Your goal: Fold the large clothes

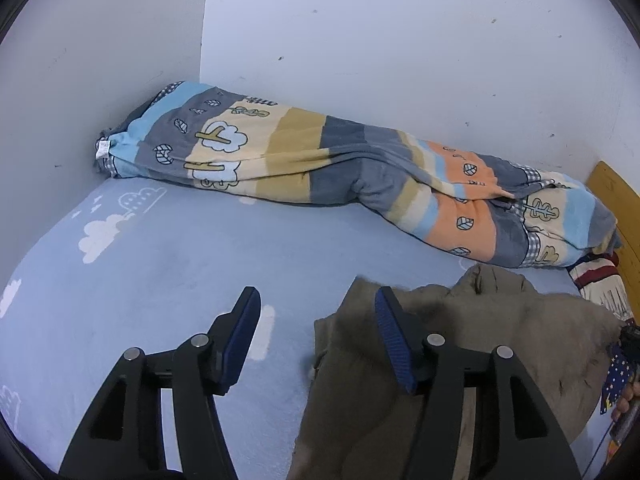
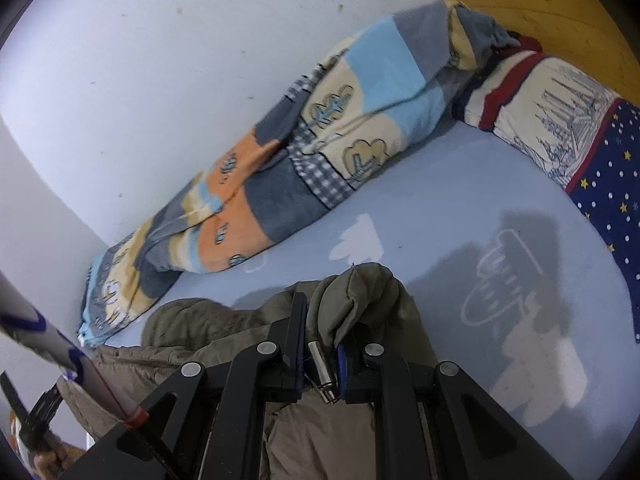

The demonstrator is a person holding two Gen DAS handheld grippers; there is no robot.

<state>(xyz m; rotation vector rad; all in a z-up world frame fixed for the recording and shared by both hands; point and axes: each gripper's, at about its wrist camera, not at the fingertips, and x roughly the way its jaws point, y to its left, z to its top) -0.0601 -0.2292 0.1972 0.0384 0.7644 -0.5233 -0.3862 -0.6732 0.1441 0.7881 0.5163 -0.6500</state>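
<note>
Your right gripper (image 2: 320,344) pinches the brown jacket (image 2: 352,300) on the bed (image 2: 440,208), and your left gripper (image 1: 316,340) is apart, holding nothing.

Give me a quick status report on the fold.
Left tool open, empty. Right tool shut on olive jacket. Rolled quilt along wall, clear of the work.

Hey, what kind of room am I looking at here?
Most likely a bedroom: the work surface is a bed with a blue cloud-print sheet, a striped quilt is bunched along the wall, and a pillow lies by a wooden headboard.
</note>
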